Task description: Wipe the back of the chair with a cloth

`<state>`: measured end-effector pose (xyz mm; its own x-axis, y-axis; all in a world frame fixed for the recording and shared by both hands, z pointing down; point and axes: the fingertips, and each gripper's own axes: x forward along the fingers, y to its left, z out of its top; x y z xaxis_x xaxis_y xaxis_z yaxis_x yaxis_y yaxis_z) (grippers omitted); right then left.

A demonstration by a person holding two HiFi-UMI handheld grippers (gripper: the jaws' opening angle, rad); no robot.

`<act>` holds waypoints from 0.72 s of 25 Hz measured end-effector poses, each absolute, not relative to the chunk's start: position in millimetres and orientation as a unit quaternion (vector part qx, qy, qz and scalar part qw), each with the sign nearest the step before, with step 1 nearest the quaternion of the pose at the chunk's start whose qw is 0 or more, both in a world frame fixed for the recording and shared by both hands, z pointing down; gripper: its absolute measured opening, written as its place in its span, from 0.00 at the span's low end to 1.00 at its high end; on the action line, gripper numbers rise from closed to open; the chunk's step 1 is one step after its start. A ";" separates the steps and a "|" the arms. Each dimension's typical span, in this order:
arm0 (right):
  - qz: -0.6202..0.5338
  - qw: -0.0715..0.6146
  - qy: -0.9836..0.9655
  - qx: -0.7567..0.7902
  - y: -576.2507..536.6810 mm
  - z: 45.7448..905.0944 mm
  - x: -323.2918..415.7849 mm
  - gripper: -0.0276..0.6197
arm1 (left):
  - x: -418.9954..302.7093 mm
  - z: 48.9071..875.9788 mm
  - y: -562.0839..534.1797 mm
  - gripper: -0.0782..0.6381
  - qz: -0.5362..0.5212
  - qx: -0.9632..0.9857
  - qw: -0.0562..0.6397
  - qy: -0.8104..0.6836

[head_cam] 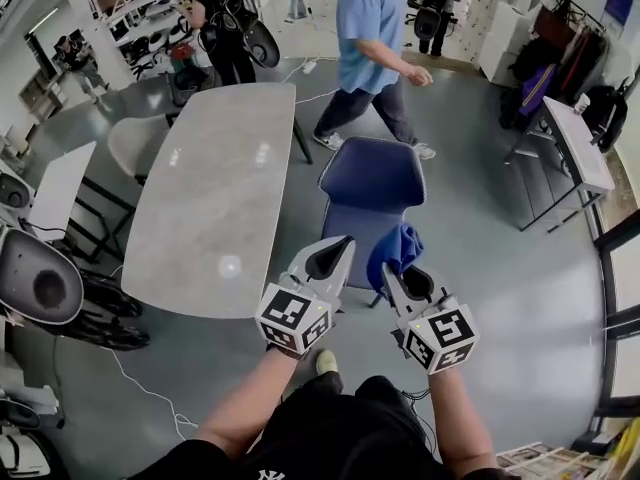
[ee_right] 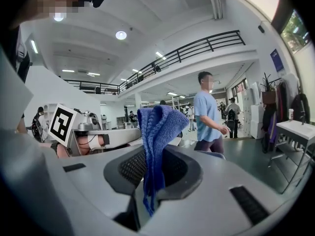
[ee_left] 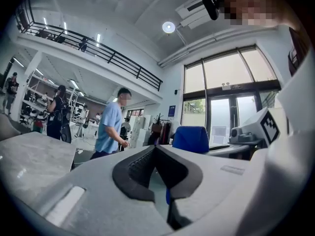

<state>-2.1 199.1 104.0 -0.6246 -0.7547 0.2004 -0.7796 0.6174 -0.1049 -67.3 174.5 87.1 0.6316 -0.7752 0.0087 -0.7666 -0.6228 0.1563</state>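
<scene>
The right tongs (head_cam: pixel 392 271) are clamped on a blue cloth (head_cam: pixel 400 245) just near of the blue chair (head_cam: pixel 372 176); the left tongs (head_cam: pixel 338 246) are pressed together, empty.

Grey floor (head_cam: pixel 520 268); long grey table (head_cam: pixel 215 198); white railed mezzanine (ee_left: pixel 98 53); round ceiling lights (ee_left: pixel 169 27) lit; tall glazed doors (ee_left: pixel 229 117), daylight entering.

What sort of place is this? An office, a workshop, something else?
Probably a big open-plan office or lab hall: a long grey table with a blue chair beside it, a railed mezzanine overhead, and people walking about, such as a person in a blue shirt.
</scene>
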 end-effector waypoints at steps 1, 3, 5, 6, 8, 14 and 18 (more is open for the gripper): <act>0.090 0.072 -0.896 0.429 192.6 105.9 -6.4 0.15 | -71.3 89.1 166.1 0.12 -0.031 0.901 0.075 -0.427; 0.089 0.079 -0.895 0.430 181.9 109.5 -13.5 0.15 | -77.9 92.4 153.0 0.12 -0.034 0.901 0.079 -0.426; 0.090 0.084 -0.894 0.431 171.7 113.2 -16.7 0.15 | -80.9 95.2 143.1 0.12 -0.035 0.901 0.082 -0.425; 0.090 0.087 -0.894 0.431 165.1 116.0 -16.8 0.15 | -80.8 96.9 137.1 0.12 -0.035 0.901 0.083 -0.425; 0.094 0.094 -0.894 0.428 147.6 123.4 -15.1 0.15 | -79.2 101.1 121.5 0.12 -0.035 0.900 0.087 -0.426; 0.094 0.119 -0.893 0.423 81.4 149.8 -9.9 0.15 | -79.8 115.9 68.5 0.12 -0.036 0.894 0.090 -0.438; 0.076 0.157 -0.897 0.406 23.1 179.2 -15.5 0.15 | -88.8 137.4 19.5 0.12 -0.028 0.884 0.097 -0.456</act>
<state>-15.5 23.1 179.2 -0.6218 -0.7040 0.3430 -0.7515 0.6597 -0.0083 -88.8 19.5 137.4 0.5819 -0.8123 0.0392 -0.8015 -0.5646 0.1969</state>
